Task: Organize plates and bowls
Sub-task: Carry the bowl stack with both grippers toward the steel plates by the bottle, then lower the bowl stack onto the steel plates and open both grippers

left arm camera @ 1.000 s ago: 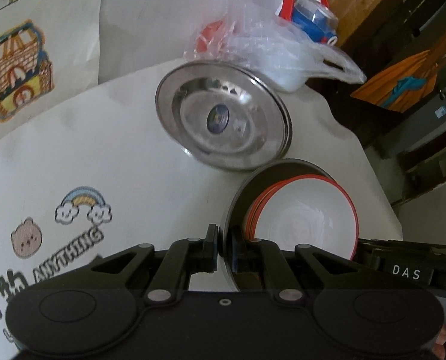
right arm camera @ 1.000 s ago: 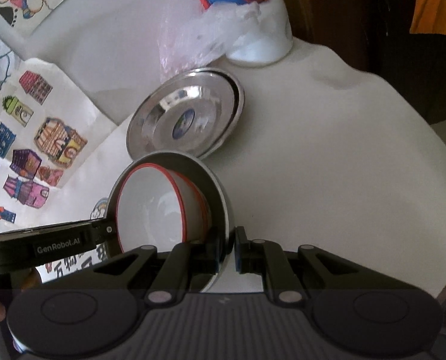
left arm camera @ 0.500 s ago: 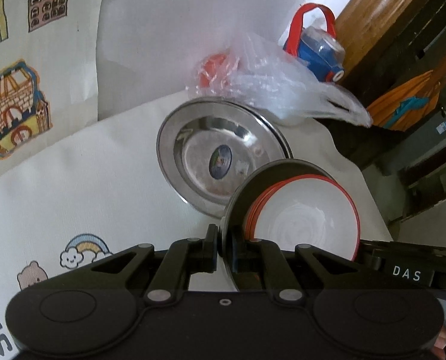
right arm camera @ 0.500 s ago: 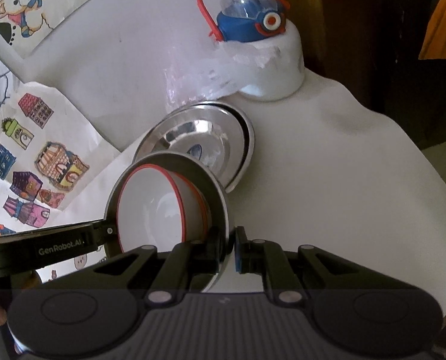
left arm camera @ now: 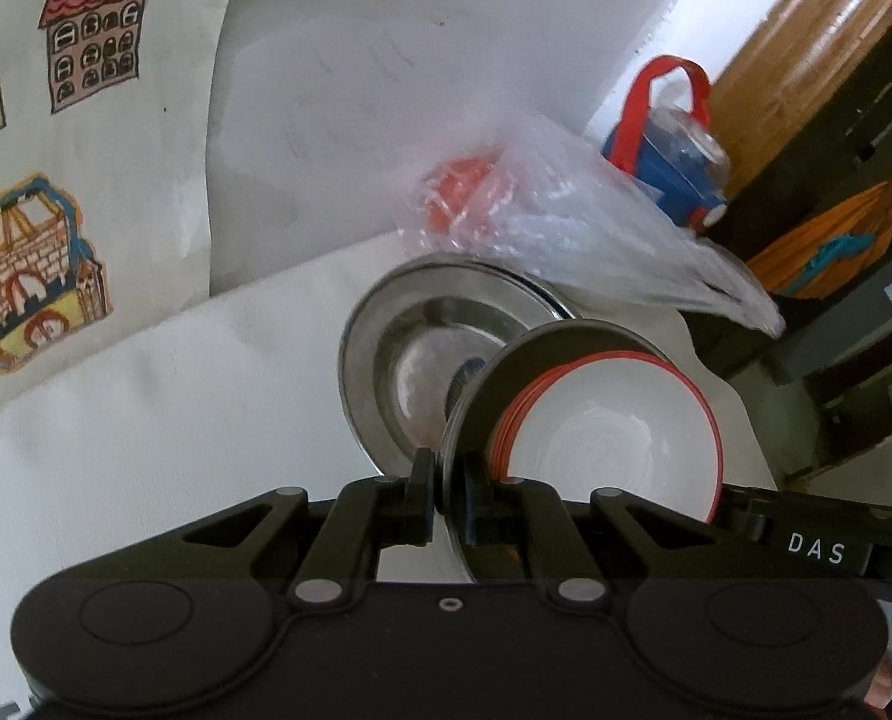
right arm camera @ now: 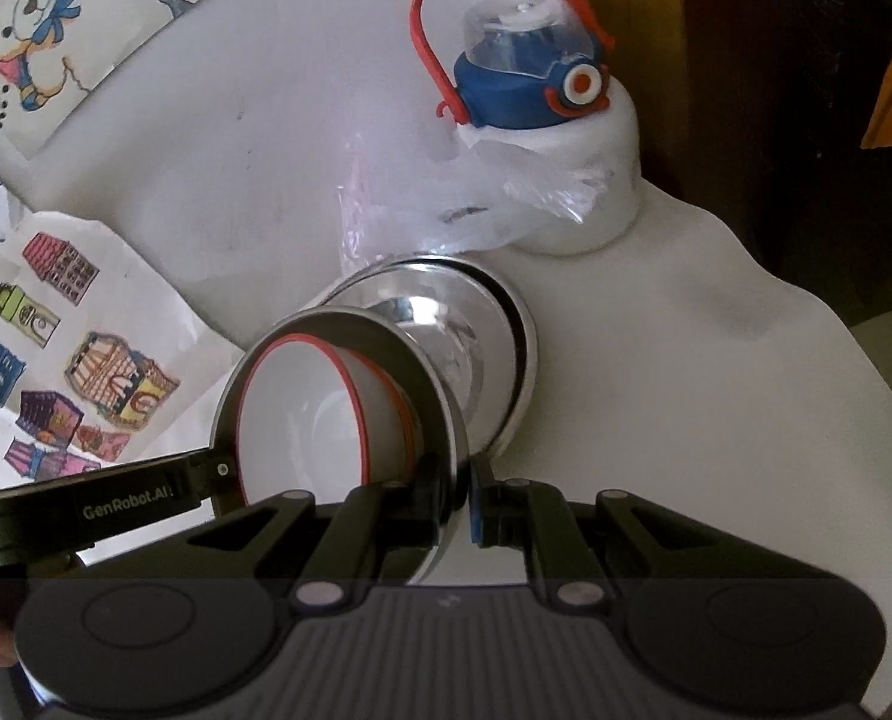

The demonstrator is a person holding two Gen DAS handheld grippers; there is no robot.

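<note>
A steel plate (left arm camera: 505,372) carrying a stack of white bowls with red rims (left arm camera: 607,438) hangs tilted above the table, held from both sides. My left gripper (left arm camera: 446,480) is shut on its left rim. My right gripper (right arm camera: 460,492) is shut on the opposite rim of the same plate (right arm camera: 434,372), with the bowls (right arm camera: 302,414) to the left of it. Just beyond, a second steel plate (left arm camera: 398,348) lies on the white tablecloth, also seen in the right wrist view (right arm camera: 499,324). The carried plate overlaps its near edge and hides part of it.
A clear plastic bag (left arm camera: 535,222) with something red inside lies right behind the lying plate. A blue bottle with a red handle (right arm camera: 523,78) stands at the back right. The table edge (right arm camera: 865,372) drops off to the right. The wall with drawings (left arm camera: 26,276) is close behind.
Both grippers have carried the plate with the bowls forward toward the lying steel plate. It now overlaps that plate's near edge. The grips are unchanged.
</note>
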